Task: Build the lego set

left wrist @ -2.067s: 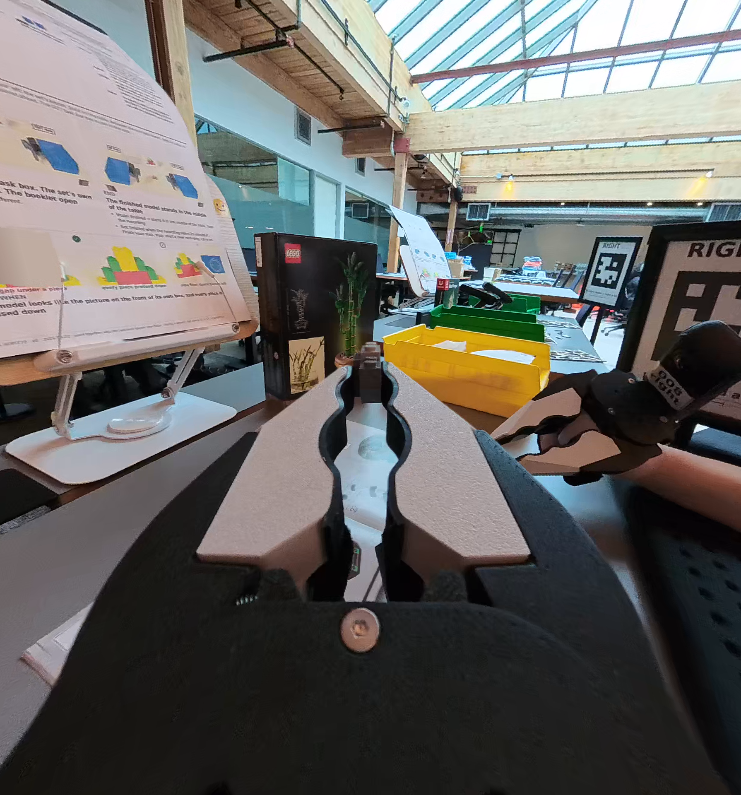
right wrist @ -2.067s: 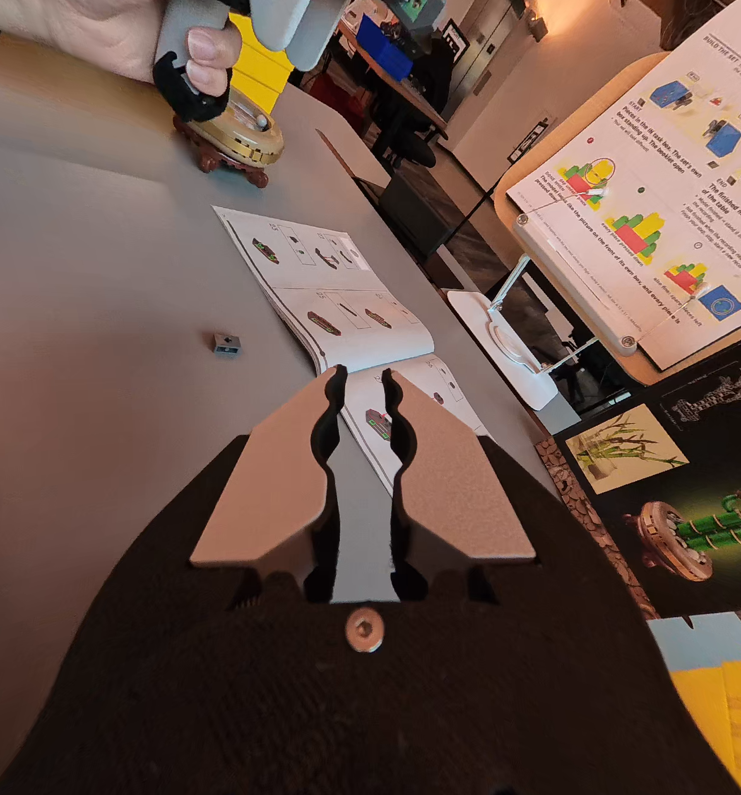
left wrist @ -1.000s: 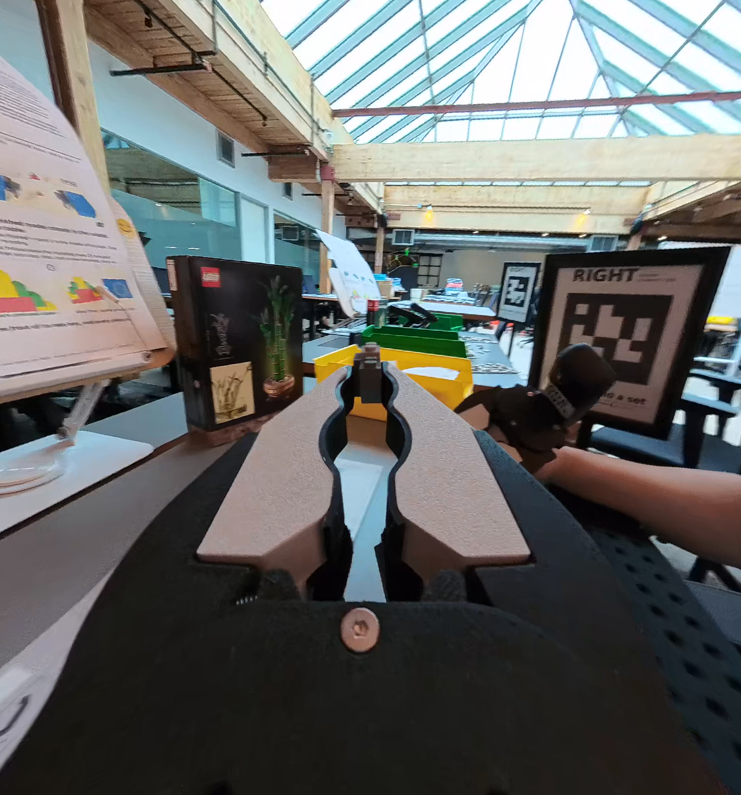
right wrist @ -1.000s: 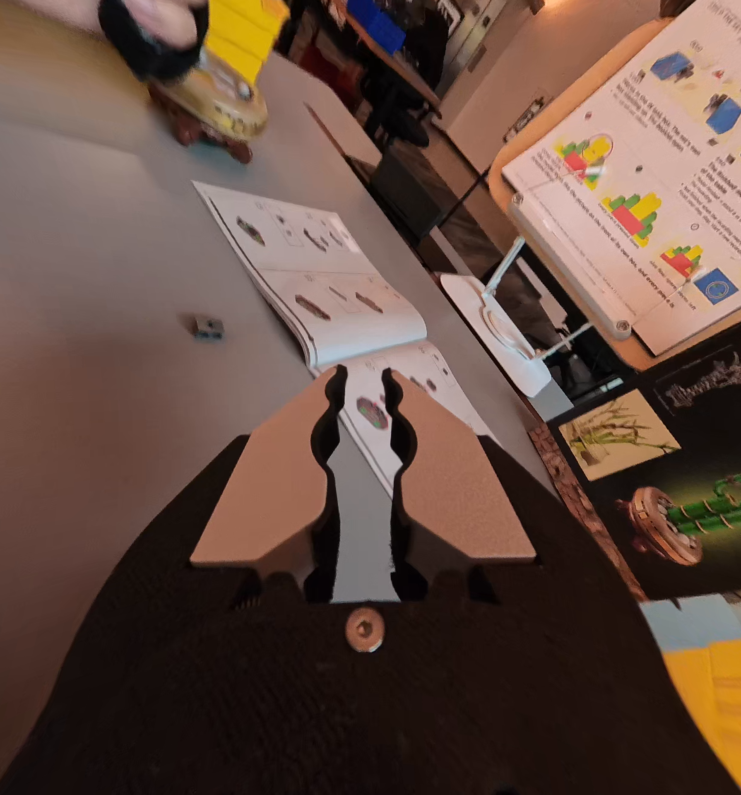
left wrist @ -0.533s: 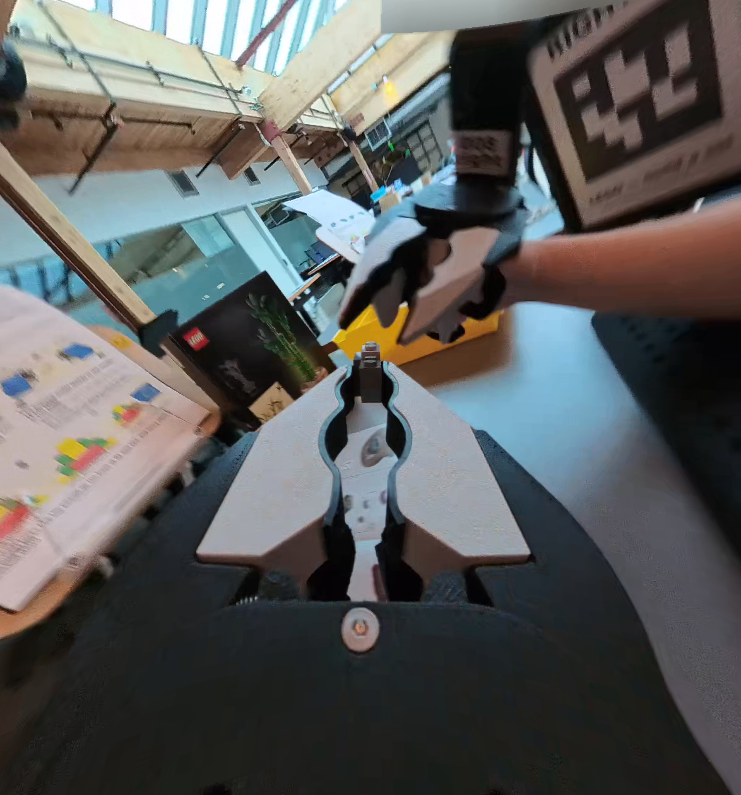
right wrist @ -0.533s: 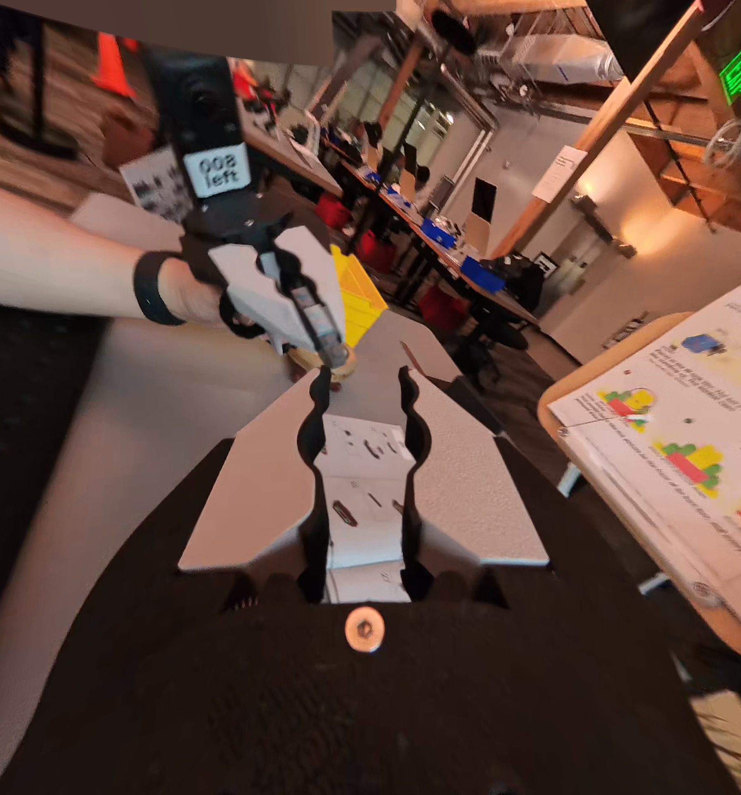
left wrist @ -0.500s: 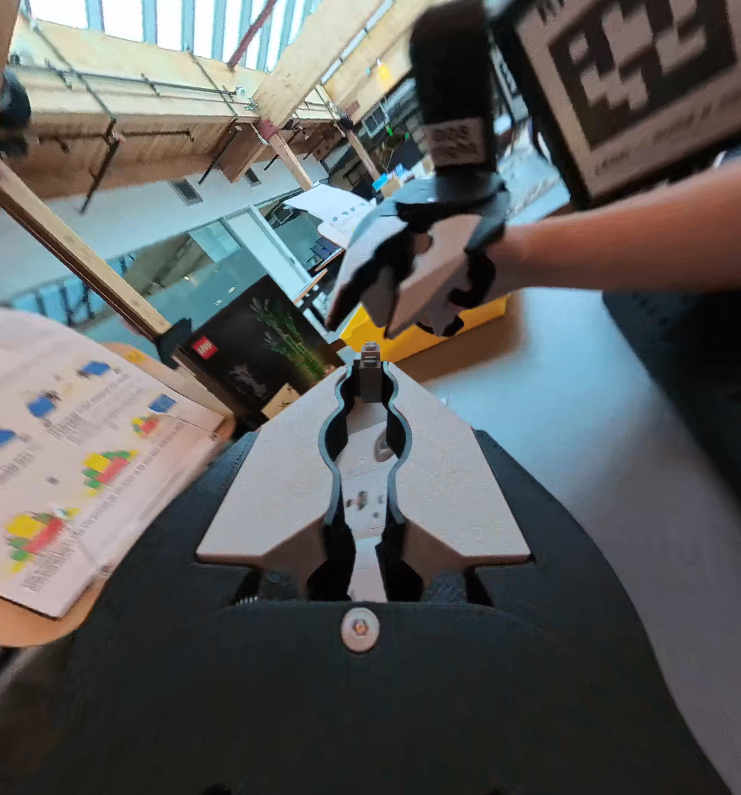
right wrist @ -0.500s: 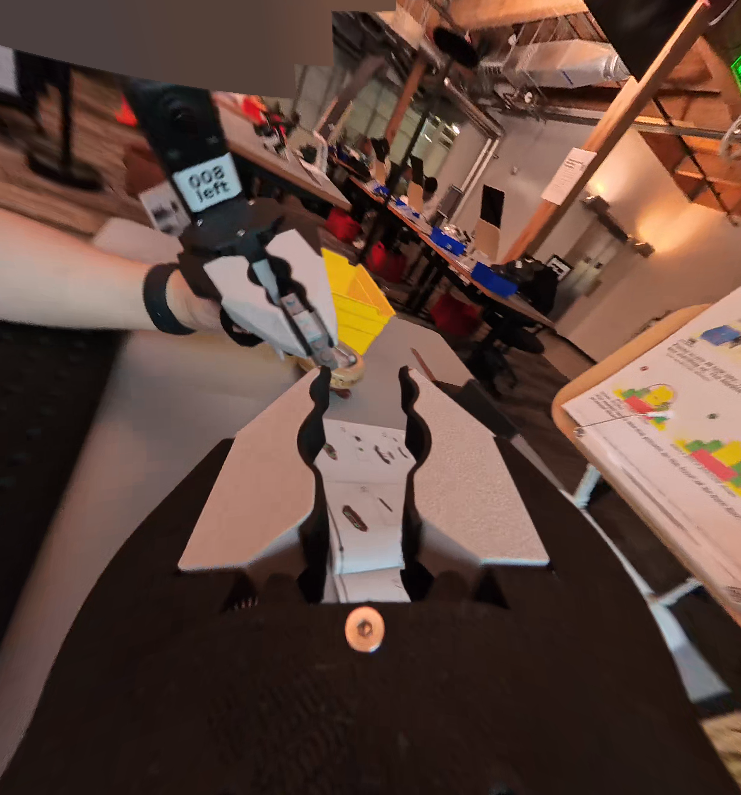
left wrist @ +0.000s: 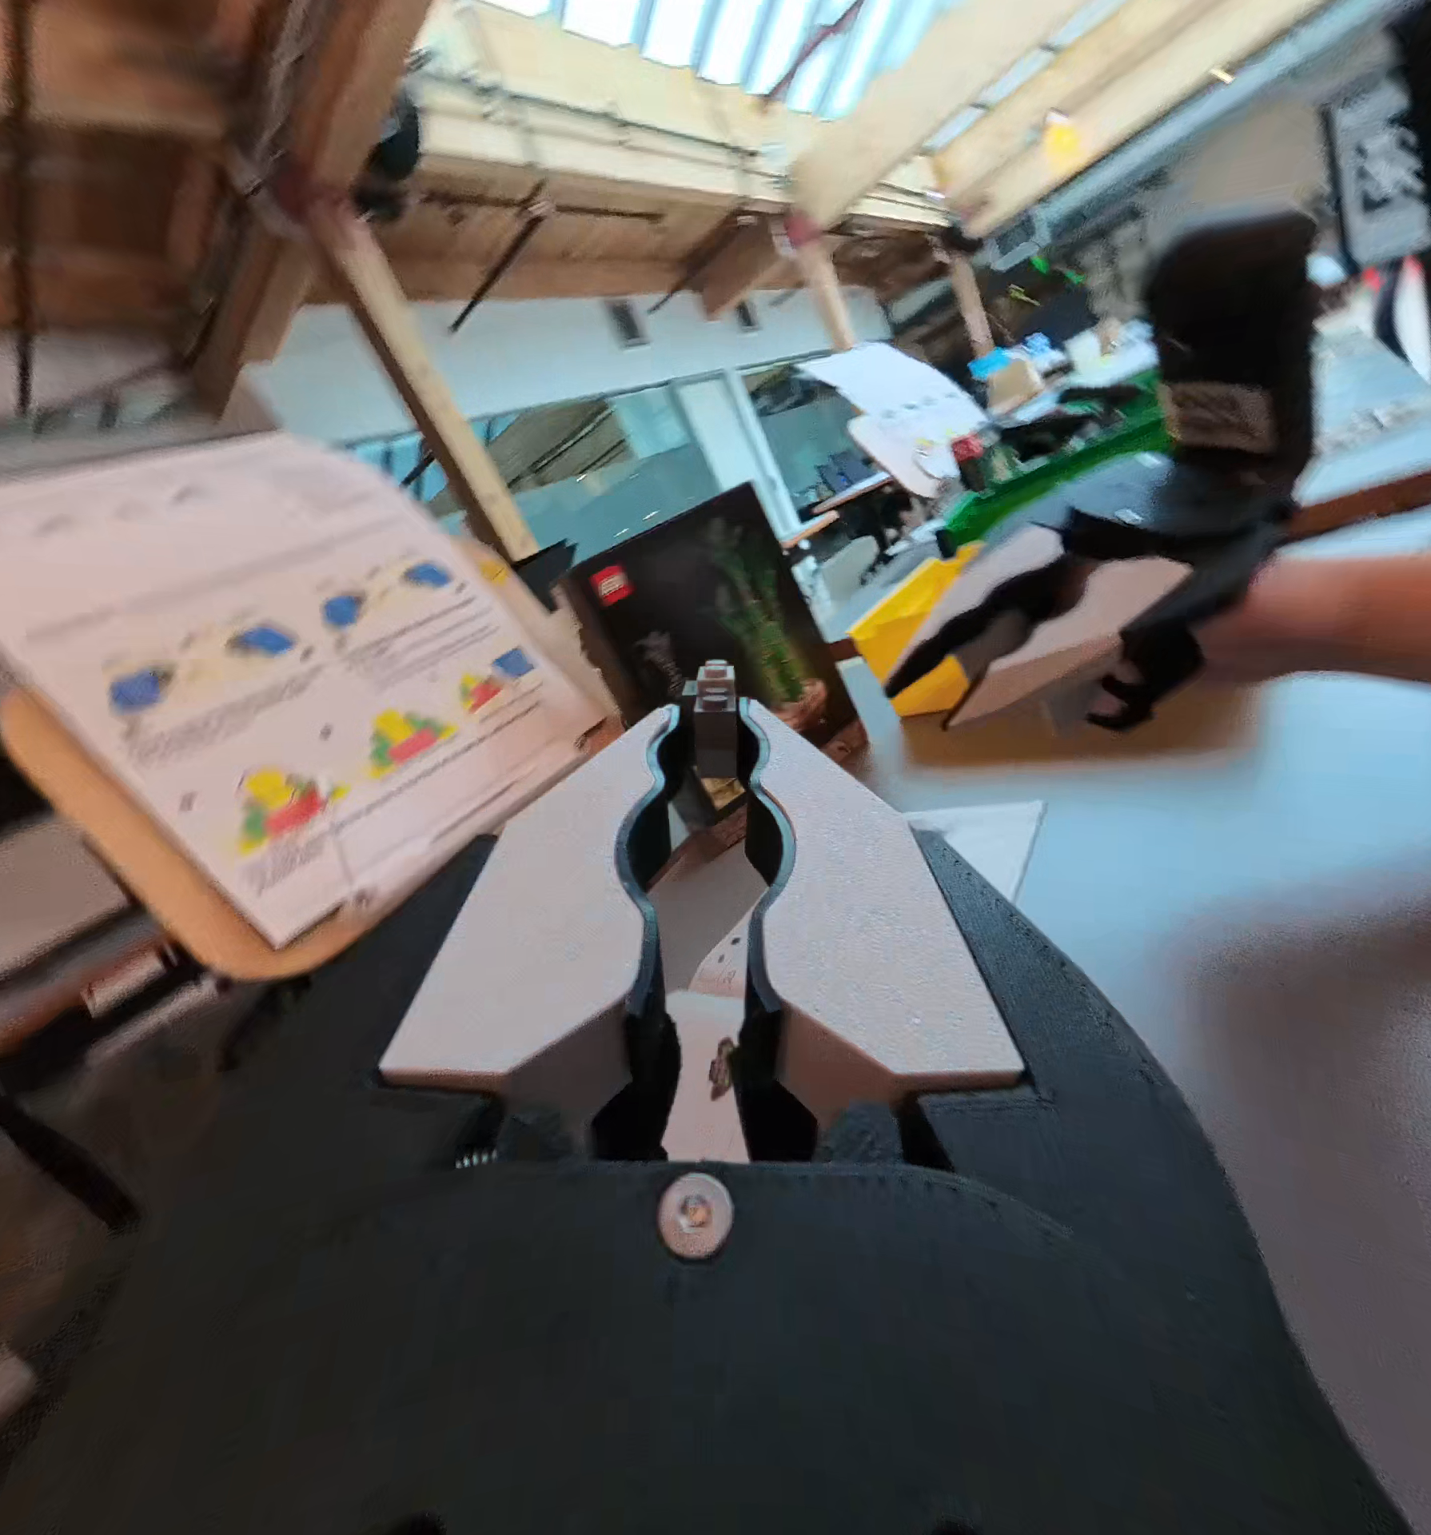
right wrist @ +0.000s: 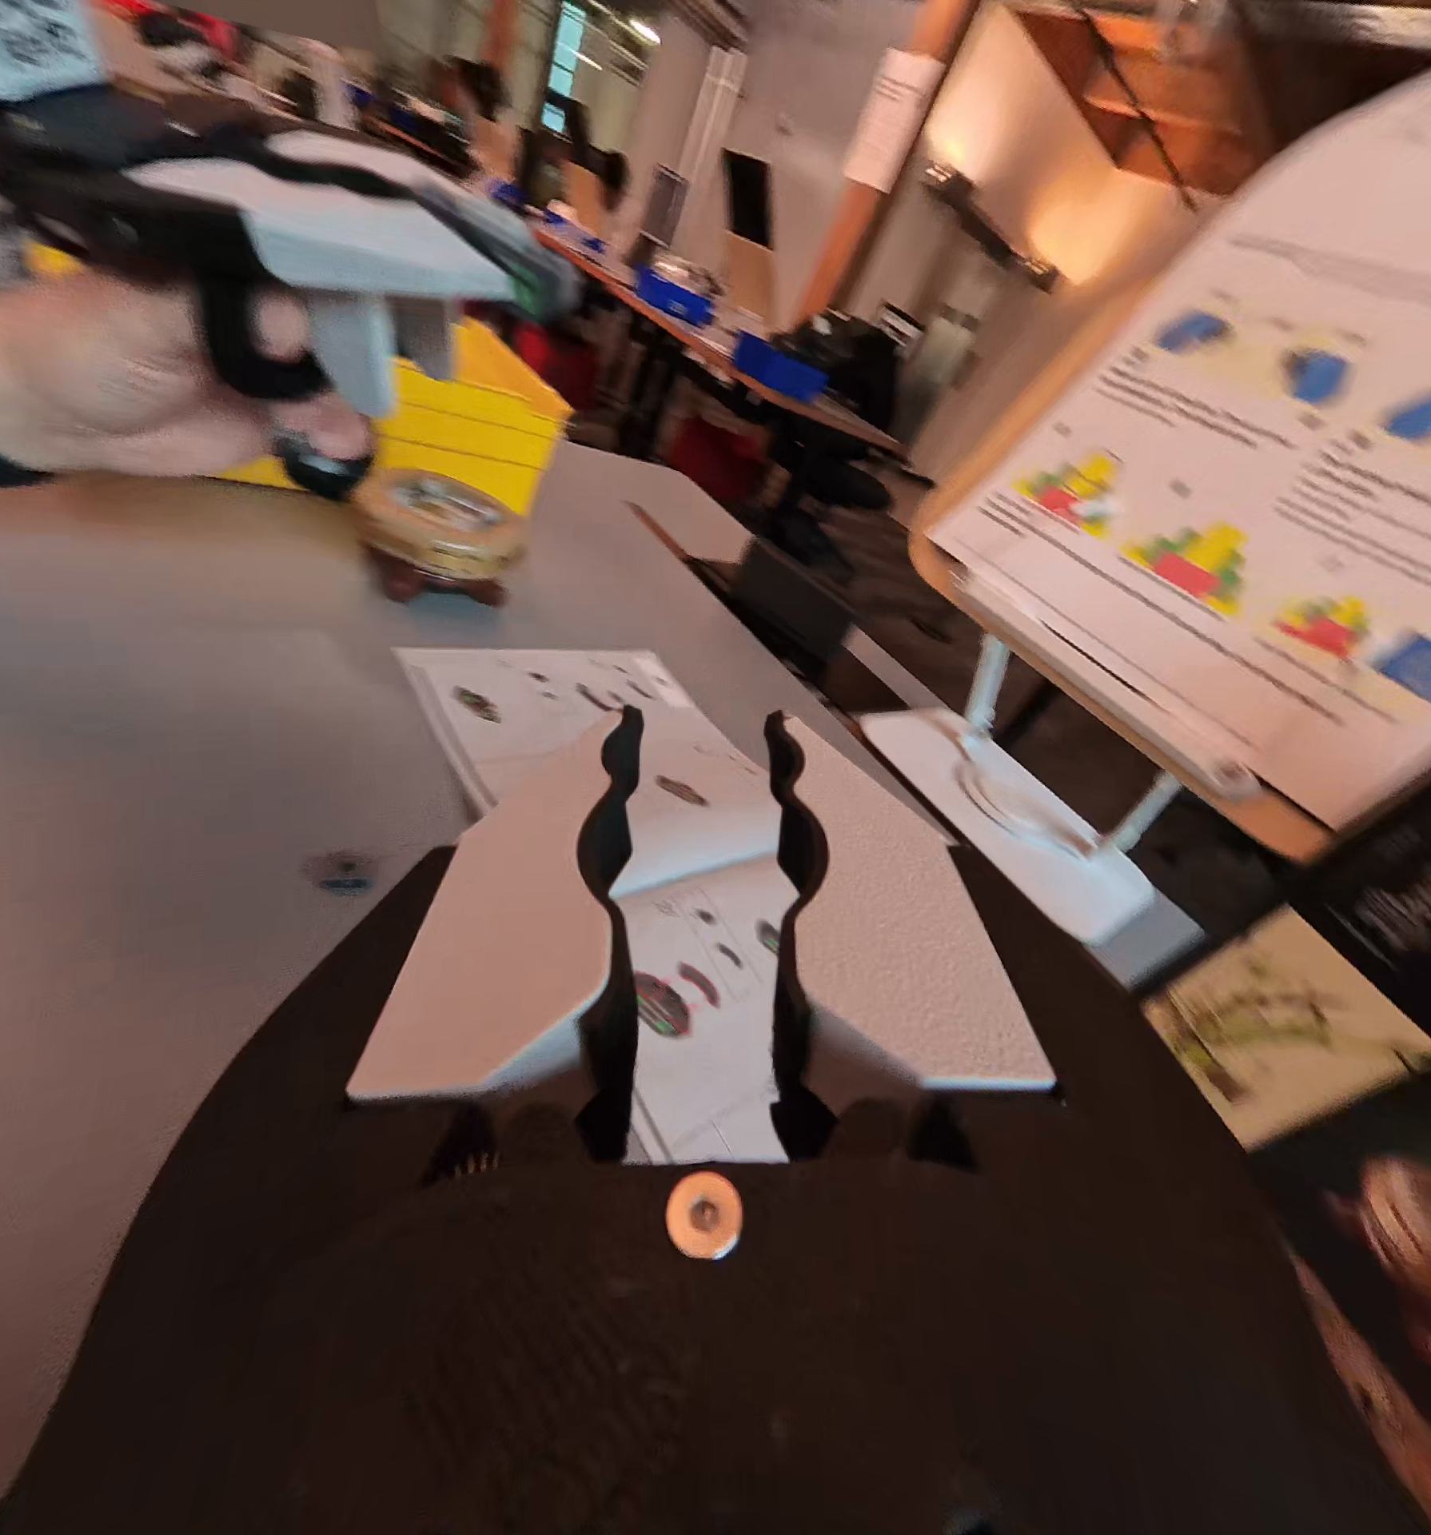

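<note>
My left gripper (left wrist: 714, 716) is shut on a small dark grey lego piece (left wrist: 714, 731) that stands up between the tips, held in the air. It also shows at the upper left of the right wrist view (right wrist: 542, 286), above a round tan model base on brown feet (right wrist: 438, 532). My right gripper (right wrist: 704, 731) is open and empty over the open instruction booklet (right wrist: 546, 706). It also shows at the right of the left wrist view (left wrist: 1019, 615). A small loose grey piece (right wrist: 338, 868) lies on the grey table left of the booklet. Both views are blurred.
A yellow bin (right wrist: 480, 424) stands behind the round base. An instruction board on a white stand (right wrist: 1235, 465) is at the right, with the dark lego box (left wrist: 695, 615) beside it. A green bin (left wrist: 1053, 490) sits farther back. There is about 12 cm between the tips of the two grippers.
The right gripper has opened wider and dropped toward the booklet. Both views have swung. The left gripper has kept the grey piece and now points toward the box and board.
</note>
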Motion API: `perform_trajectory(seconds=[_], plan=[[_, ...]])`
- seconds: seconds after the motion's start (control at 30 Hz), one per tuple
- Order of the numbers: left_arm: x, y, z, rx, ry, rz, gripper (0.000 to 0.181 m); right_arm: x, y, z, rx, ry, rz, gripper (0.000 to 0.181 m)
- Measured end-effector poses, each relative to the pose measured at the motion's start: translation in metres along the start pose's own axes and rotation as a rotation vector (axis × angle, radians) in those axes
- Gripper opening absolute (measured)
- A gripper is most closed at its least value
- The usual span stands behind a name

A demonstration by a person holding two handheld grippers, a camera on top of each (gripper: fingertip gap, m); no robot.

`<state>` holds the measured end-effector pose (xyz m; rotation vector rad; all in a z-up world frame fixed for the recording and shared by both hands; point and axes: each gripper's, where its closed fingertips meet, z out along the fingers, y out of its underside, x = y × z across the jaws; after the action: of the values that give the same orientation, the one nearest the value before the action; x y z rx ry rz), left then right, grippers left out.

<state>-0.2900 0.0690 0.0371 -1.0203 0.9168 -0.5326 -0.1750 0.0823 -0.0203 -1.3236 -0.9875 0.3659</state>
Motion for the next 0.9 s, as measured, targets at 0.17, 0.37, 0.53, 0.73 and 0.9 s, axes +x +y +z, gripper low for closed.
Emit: perform_trajectory(seconds=[0.17,0.37,0.53,0.73,0.9], plan=[[-0.024,0.020,-0.005,-0.020,0.043,-0.451,0.009,0.019,0.015,0.000,-0.038,0.091,0.065,0.029],[0.052,0.005,0.000,0.001,0.328,-0.038,0.008,-0.062,-0.043,0.006,0.165,-0.184,-0.134,0.030],[0.089,-0.001,-0.005,0.008,0.461,0.101,0.009,-0.094,-0.059,0.008,0.203,-0.274,-0.180,0.030],[0.106,-0.005,-0.012,0.044,0.543,0.173,0.007,-0.106,-0.061,0.001,0.202,-0.355,-0.179,0.008],[0.100,-0.004,-0.009,0.046,0.492,0.193,0.015,-0.105,-0.060,0.001,0.172,-0.302,-0.300,0.007]])
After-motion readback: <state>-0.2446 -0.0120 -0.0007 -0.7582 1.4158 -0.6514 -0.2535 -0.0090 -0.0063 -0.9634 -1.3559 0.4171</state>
